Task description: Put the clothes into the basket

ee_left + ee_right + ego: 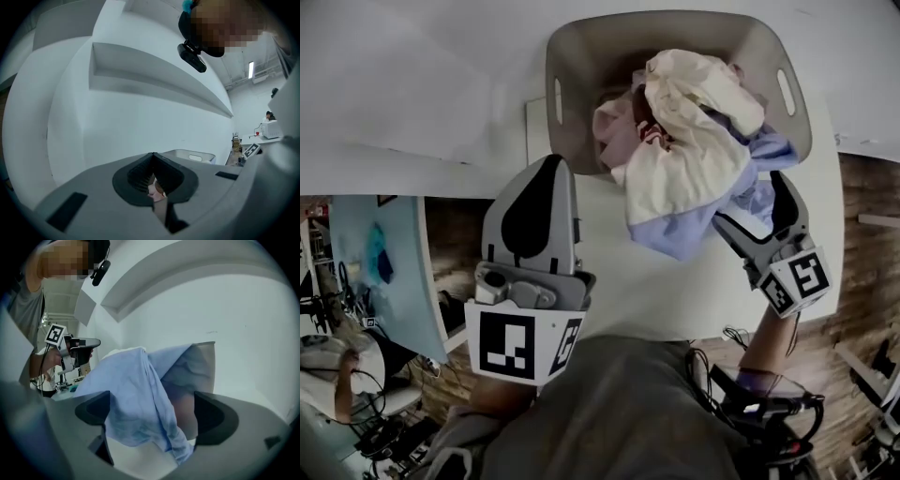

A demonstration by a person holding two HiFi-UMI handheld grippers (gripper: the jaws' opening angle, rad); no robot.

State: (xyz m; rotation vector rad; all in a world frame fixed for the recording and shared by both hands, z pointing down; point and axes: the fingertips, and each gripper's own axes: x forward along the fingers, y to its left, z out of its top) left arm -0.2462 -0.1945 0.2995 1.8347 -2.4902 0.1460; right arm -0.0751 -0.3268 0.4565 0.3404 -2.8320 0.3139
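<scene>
The clothes are a loose heap of three soft pieces: a cream garment point(694, 122) on top, crumpled and folded over itself, a pale blue garment point(694, 225) under it, and a pink garment point(614, 131) bunched at the heap's left. The heap sits in the greyish-beige basket point(572, 56), but its near part spills over the basket's near rim onto the white table point(609, 272). The heap's long axis runs from the middle of the basket toward the near right, and the blue hem lies nearest, on the tabletop. The basket itself lies with its long side left to right at the far edge of the table, with slot handles in its end walls. The right gripper point(753, 204) is at the near right of the heap with its jaws wide apart; in the right gripper view the blue garment point(131, 394) hangs loosely between them, with neither pad pressing on it, and the basket wall point(204, 362) is just behind. The left gripper point(553, 161) hangs near the basket's near left corner, jaws closed tip to tip. Beyond the table are plain white walls with ledges, a wooden floor point(862, 234) to the right, and cluttered cables and gear on the left.
</scene>
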